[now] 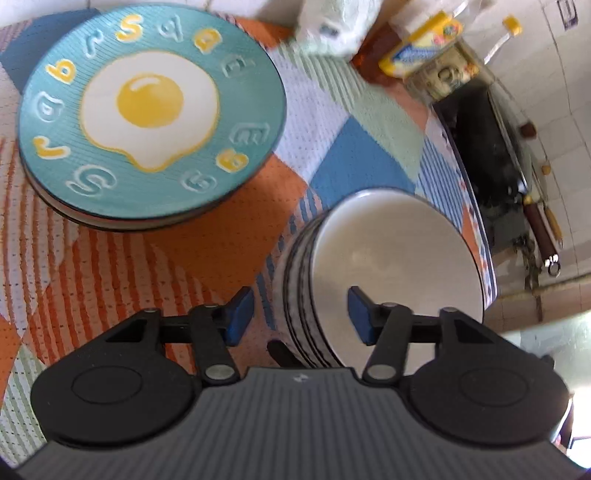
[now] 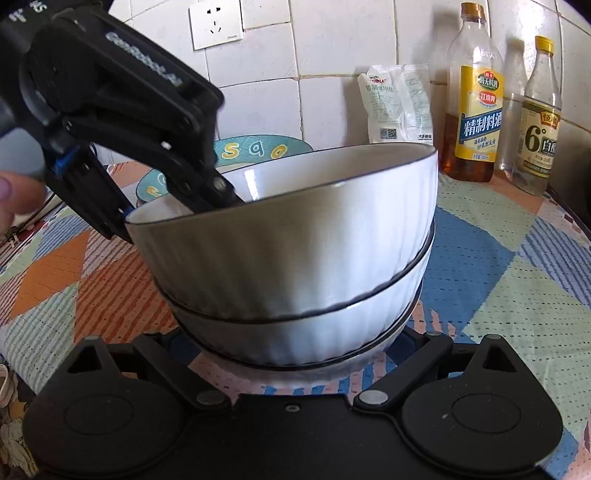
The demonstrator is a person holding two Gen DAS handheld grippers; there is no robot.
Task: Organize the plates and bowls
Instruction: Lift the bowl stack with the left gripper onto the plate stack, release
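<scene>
A stack of white ribbed bowls (image 1: 373,258) (image 2: 295,266) with dark rims sits on the patterned tablecloth. My left gripper (image 1: 301,314) is open, its blue-padded jaws straddling the near rim of the top bowl, one inside and one outside; it also shows in the right wrist view (image 2: 177,206) at the bowl's left rim. A stack of teal plates (image 1: 147,110) with a fried-egg design lies to the left, and behind the bowls in the right wrist view (image 2: 255,149). My right gripper's fingertips are hidden under the bowl stack, close in front of it.
Two bottles (image 2: 476,103) (image 2: 541,122) and a white packet (image 2: 399,103) stand at the back against the tiled wall. A black stove (image 1: 487,147) lies beyond the table edge on the right. A wall socket (image 2: 216,24) is above.
</scene>
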